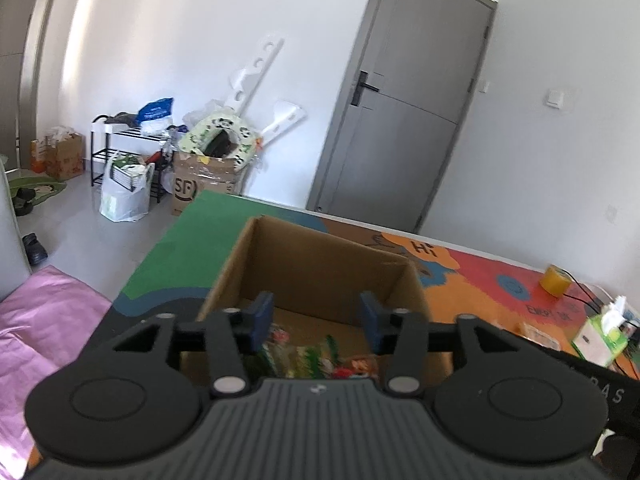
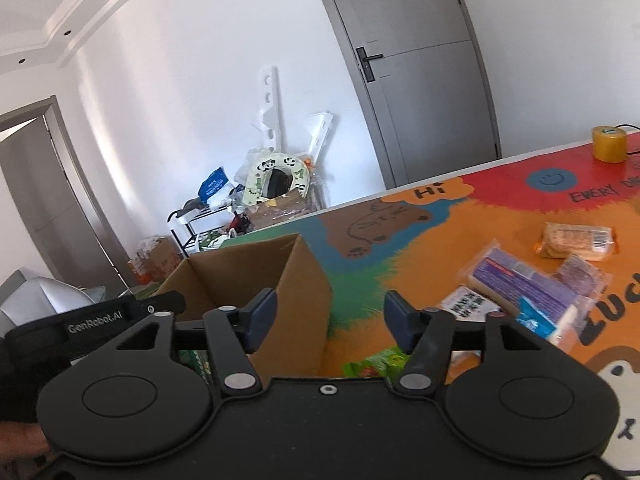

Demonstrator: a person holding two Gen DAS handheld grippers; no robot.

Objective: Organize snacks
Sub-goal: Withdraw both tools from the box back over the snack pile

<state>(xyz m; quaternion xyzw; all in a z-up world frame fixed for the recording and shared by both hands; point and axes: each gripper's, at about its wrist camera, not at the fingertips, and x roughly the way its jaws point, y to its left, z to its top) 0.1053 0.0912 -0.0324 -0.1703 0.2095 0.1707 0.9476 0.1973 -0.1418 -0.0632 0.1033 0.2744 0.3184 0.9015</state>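
Item: cardboard box [image 1: 320, 272], standing upright on the colourful table mat [image 1: 192, 232] with its top open, near the mat's green end. We judged it the collecting place, set with its mouth up so that packets could be dropped in from above. Several snack packets [image 1: 316, 356] already lay on its floor, jumbled, their green and red wrappers too blurred for us to tell their lie.

Item: left gripper [image 1: 316, 320], held over the near rim of the box and pointing down into it. Its blue pads stood apart with nothing between them; we read it as empty, placed there for a drop into the box.

Item: right gripper [image 2: 330, 320], held just beside the box's right wall, over the mat. Its jaws stood wide and empty. A green packet [image 2: 374, 362] lay flat on the mat just below and between the pads, mostly hidden by the gripper body; we could not tell its long axis.

Item: loose packets still on the mat, well to the right of the box. The purple packet [image 2: 520, 280] lay flat, its long axis running from upper left to lower right in the right wrist view. The orange biscuit packet [image 2: 576, 242] lay flat beyond it, its long axis roughly across the view.

Item: yellow tape roll [image 2: 608, 144], upright at the far edge, no part of the sorting as we judged.
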